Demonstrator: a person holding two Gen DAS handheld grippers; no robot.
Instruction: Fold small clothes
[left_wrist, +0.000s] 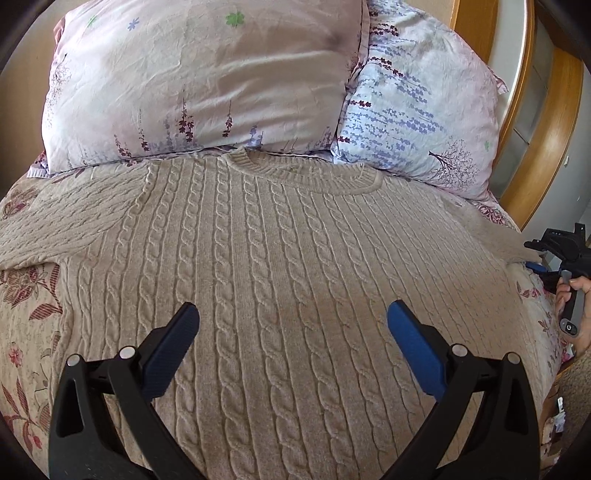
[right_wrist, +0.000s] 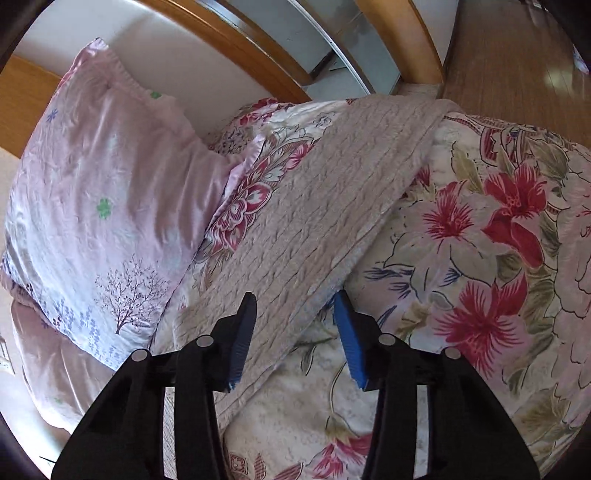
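A beige cable-knit sweater (left_wrist: 280, 236) lies flat, front up, on the bed, with its collar toward the pillows. My left gripper (left_wrist: 293, 306) hovers over the sweater's chest, jaws wide open and nothing between them. One sleeve (right_wrist: 332, 192) stretches across the floral bedspread toward the bed's edge. My right gripper (right_wrist: 295, 295) straddles the near part of that sleeve, with the knit lying between the blue pads and a gap still showing on the right side. In the left wrist view the right gripper (left_wrist: 535, 266) sits at the far right by the sleeve, held by a hand (left_wrist: 576, 295).
Two floral pillows (left_wrist: 207, 81) (left_wrist: 417, 118) lean against the wooden headboard (left_wrist: 543, 140) behind the collar. The flowered bedspread (right_wrist: 480, 240) covers the bed around the sweater. Wooden floor (right_wrist: 517, 55) shows past the bed's edge.
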